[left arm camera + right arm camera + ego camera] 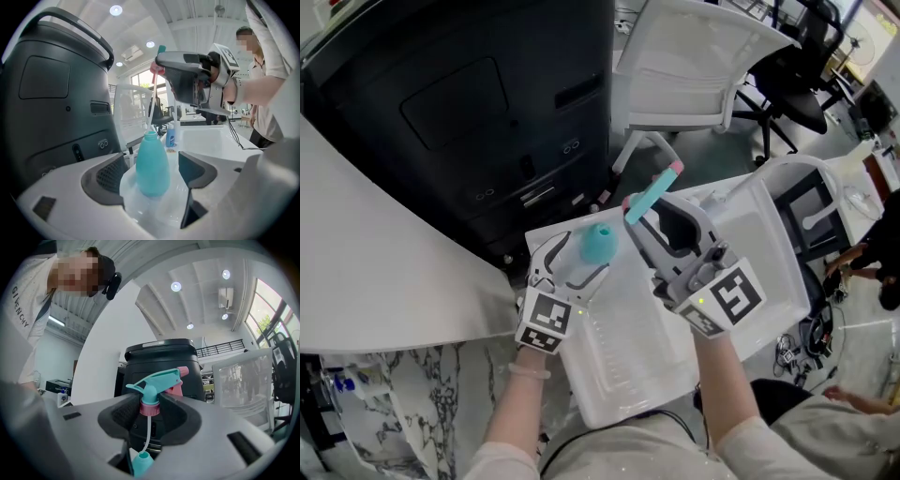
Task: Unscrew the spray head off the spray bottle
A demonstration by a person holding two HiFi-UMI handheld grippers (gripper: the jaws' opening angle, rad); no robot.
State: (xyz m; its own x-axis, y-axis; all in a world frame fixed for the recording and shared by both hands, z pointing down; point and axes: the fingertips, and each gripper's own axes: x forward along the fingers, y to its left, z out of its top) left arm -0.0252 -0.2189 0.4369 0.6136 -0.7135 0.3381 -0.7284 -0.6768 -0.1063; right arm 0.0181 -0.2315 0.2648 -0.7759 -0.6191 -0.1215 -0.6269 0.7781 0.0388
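Observation:
A spray bottle (600, 243) with a teal top and a clear lower body sits between the jaws of my left gripper (572, 267), which is shut on that lower body. In the left gripper view the bottle (152, 164) stands upright, neck open. My right gripper (661, 220) is shut on the teal spray head (652, 195) at its pink collar (150, 408). The head (157, 380) hangs clear above the bottle. Its thin white dip tube (146, 437) still reaches down into the bottle's neck (140, 462).
A large black machine (459, 112) stands close behind and to the left. A white chair (694, 66) is at the back. A white tray (750, 234) lies under both grippers. A small blue-labelled bottle (171, 136) stands further off.

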